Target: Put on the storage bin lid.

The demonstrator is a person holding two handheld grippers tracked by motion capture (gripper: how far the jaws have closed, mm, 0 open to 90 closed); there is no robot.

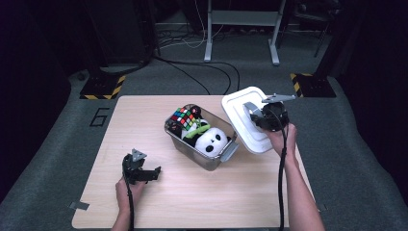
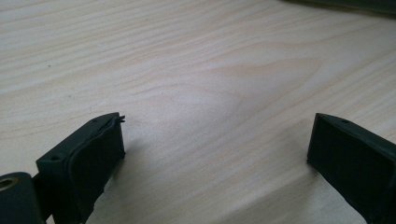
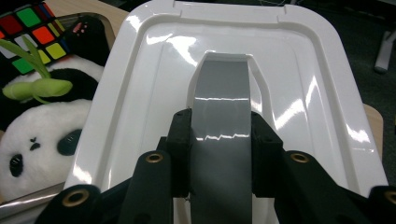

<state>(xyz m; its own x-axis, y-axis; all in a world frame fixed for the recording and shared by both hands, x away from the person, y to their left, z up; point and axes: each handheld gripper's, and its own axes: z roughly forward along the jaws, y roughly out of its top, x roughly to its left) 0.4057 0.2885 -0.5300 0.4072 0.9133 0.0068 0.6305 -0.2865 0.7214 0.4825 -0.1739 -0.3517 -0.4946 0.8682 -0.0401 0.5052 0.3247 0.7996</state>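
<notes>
A white plastic lid with a grey handle hangs tilted off the table's right side, beside the clear bin. My right gripper is shut on that grey handle, one jaw on each side of it. The bin holds a panda plush, a colourful puzzle cube and a green sprout-like toy. My left gripper rests low over bare wood at the front left, jaws wide apart with nothing between them.
The light wooden table ends close to the lid's right side. A grey latch juts from the bin's near corner. Beyond the table lie grey carpet, cables, metal stands and yellow-black striped bases.
</notes>
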